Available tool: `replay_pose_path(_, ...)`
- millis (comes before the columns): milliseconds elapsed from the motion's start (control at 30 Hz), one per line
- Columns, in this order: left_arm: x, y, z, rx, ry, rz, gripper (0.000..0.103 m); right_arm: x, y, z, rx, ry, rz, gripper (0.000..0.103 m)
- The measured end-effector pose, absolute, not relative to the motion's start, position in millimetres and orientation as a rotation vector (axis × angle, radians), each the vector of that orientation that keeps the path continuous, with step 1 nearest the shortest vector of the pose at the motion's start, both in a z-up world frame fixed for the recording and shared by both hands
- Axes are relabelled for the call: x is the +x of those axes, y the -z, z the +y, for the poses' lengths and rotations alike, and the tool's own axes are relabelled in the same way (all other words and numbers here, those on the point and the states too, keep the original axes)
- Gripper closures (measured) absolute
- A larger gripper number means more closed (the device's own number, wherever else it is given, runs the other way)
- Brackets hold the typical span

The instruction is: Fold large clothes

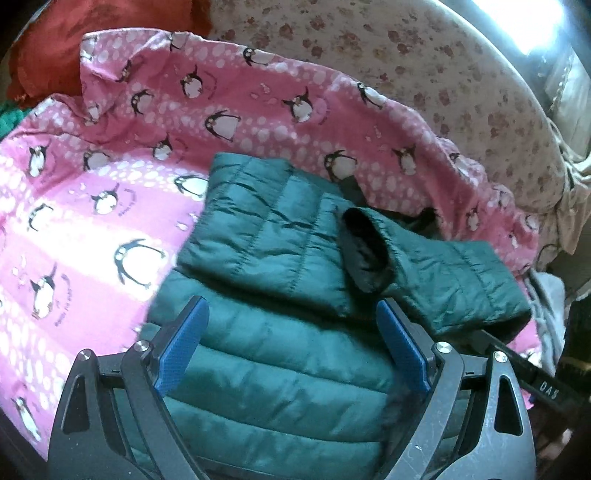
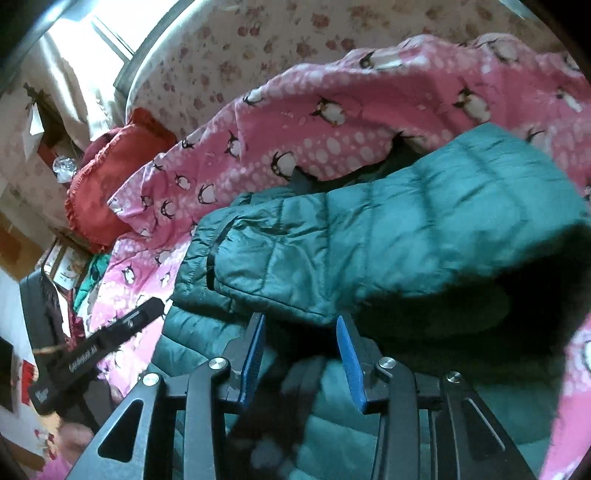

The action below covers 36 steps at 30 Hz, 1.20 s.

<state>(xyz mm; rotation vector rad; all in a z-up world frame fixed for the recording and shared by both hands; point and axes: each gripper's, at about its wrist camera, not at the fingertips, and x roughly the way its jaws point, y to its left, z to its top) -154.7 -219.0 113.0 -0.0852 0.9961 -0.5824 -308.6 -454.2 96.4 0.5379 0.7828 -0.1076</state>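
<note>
A dark green quilted puffer jacket (image 1: 277, 332) lies on a pink penguin-print blanket (image 1: 92, 221). One sleeve (image 1: 443, 269) with a dark furry cuff lies folded across the jacket's body. My left gripper (image 1: 291, 317) is open and empty, its blue pads just above the jacket's near part. In the right wrist view the jacket (image 2: 369, 240) fills the middle, one sleeve folded over. My right gripper (image 2: 301, 325) is open, its blue pads apart over the jacket's dark lining, holding nothing. The left gripper's black body (image 2: 96, 350) shows at the left of that view.
The blanket (image 2: 332, 122) covers a bed with a floral sheet (image 1: 406, 55). A red frilled cushion (image 2: 110, 177) lies at the bed's far edge, also in the left wrist view (image 1: 74, 44). A bright window (image 2: 103, 29) and cluttered furniture stand beside the bed.
</note>
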Motion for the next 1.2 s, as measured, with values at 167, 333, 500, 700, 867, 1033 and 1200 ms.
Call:
replay_pose_path(167,-155.7,-113.7,-241.1,-0.100,0.608,1.024,0.011,-334.3,-107.6,-468.5,0.555,0.139,0.739,0.065)
replay_pose_path(333,-155.9,-109.7,-269.2,-0.068,0.635,1.053,0.011,-359.6,-120.8,-481.3,0.561,0.147,0.691,0.065)
replay_pose_path(500,-154.2,-99.0,-297.0,-0.019,0.658,1.081,0.011,-382.8,-129.2,-496.8,0.575,0.166,0.652,0.065)
replay_pose_path(700,-154.2,-92.0,-319.4,0.089,0.659,1.076,0.052,-404.4,-126.7,-520.3,0.627,0.220,0.609,0.065)
replay_pose_path(867,-147.7,-101.2,-312.6,0.053,0.667,1.056,0.077,-411.9,-127.3,-537.2,0.653,0.267,0.581,0.065)
replay_pose_path(1033,-145.1,-120.2,-305.9,0.065,0.663,0.999,0.082,-399.3,-126.7,-555.4,0.703,0.331,0.552,0.065)
replay_pose_path(1200,-128.8,-139.3,-289.4,0.066,0.633,0.939,0.083,-372.8,-116.7,-562.2,0.716,0.331,0.584,0.065)
